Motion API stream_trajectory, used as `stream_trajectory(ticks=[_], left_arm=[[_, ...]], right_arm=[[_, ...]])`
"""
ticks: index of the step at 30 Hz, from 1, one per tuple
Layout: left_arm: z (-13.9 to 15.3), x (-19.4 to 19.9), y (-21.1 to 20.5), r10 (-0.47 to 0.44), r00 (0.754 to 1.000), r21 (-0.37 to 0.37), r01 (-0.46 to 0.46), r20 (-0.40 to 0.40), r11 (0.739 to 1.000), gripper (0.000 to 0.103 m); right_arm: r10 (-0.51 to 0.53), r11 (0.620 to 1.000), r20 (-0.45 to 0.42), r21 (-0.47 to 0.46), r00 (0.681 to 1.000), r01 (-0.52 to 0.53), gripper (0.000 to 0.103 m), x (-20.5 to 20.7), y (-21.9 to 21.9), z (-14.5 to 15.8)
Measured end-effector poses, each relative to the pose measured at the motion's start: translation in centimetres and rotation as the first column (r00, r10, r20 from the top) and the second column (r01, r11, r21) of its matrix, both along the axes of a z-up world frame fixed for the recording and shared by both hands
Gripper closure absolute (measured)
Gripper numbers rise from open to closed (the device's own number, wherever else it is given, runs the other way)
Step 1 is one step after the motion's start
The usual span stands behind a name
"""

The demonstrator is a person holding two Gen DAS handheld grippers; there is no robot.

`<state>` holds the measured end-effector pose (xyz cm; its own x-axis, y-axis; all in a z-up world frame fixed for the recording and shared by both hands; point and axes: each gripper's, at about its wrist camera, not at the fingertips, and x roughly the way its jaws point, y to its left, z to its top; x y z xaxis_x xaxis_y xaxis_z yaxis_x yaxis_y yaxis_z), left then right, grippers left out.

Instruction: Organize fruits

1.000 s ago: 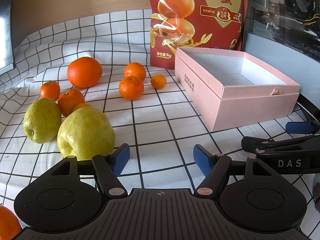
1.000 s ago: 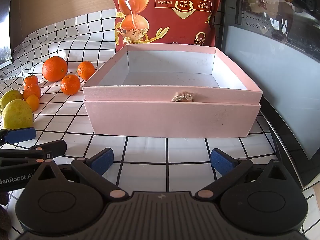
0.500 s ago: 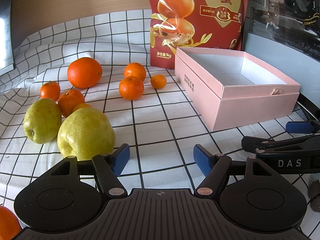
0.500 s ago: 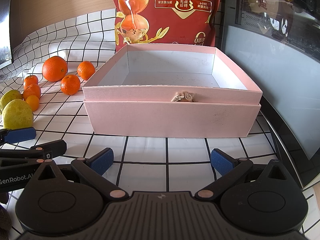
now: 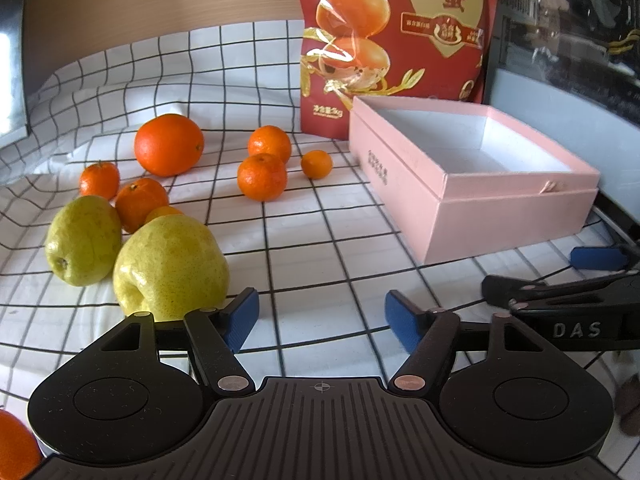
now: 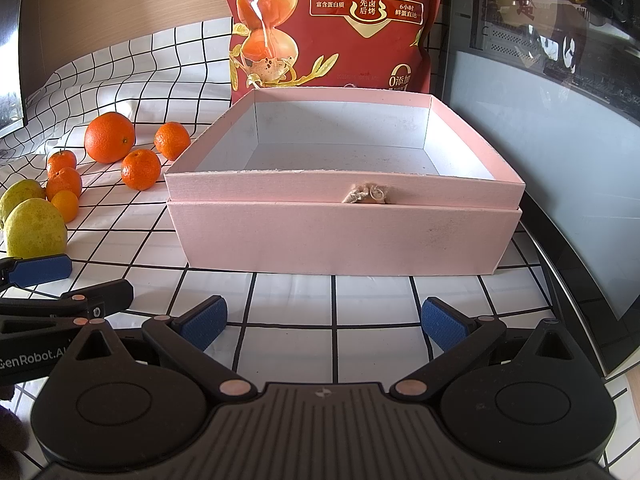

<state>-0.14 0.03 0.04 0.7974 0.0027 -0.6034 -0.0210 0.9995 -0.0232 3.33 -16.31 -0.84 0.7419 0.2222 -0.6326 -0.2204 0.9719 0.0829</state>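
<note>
Two green-yellow pears lie on the checked cloth: the near pear [image 5: 170, 266] just beyond my left finger, the far pear [image 5: 82, 240] to its left. Behind them sit a big orange [image 5: 168, 145] and several small mandarins [image 5: 262, 177]. An open pink box [image 5: 516, 208] with a white, bare inside stands to the right. My left gripper [image 5: 322, 318] is open above the cloth with nothing between its fingers. My right gripper [image 6: 324, 322] is open too, right in front of the pink box [image 6: 340, 236]. The pears [image 6: 34, 230] and oranges [image 6: 109, 137] show at the right wrist view's left.
A tall red snack bag [image 5: 396, 40] stands behind the box. A dark glass-fronted appliance [image 6: 560, 120] borders the right side. A wooden wall rises behind the cloth. Another orange fruit [image 5: 14, 444] peeks in at the left wrist view's bottom left corner.
</note>
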Motion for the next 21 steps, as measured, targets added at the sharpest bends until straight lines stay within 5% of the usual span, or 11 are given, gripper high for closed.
stream_trajectory(ticks=[6,13,21], left_arm=[[1.9,-1.2,3.5,-0.049,0.998,-0.26,0.059,0.045,0.964,0.034],[7.2,-10.0,10.3,0.07,0.967,-0.168,-0.029,0.246,0.985,0.034],[7.4,-16.6,17.5,0.123,0.974,-0.154,-0.094,0.193,0.984,0.034]], right_arm=[[0.12,0.993,-0.048,-0.006,0.992,-0.12,0.0,0.7,-0.2,0.1],[0.16,0.987,-0.094,-0.002,0.983,-0.161,0.0,0.8,-0.6,0.5],[0.183,0.983,-0.111,-0.013,0.977,-0.185,0.0,1.1,-0.5,0.7]])
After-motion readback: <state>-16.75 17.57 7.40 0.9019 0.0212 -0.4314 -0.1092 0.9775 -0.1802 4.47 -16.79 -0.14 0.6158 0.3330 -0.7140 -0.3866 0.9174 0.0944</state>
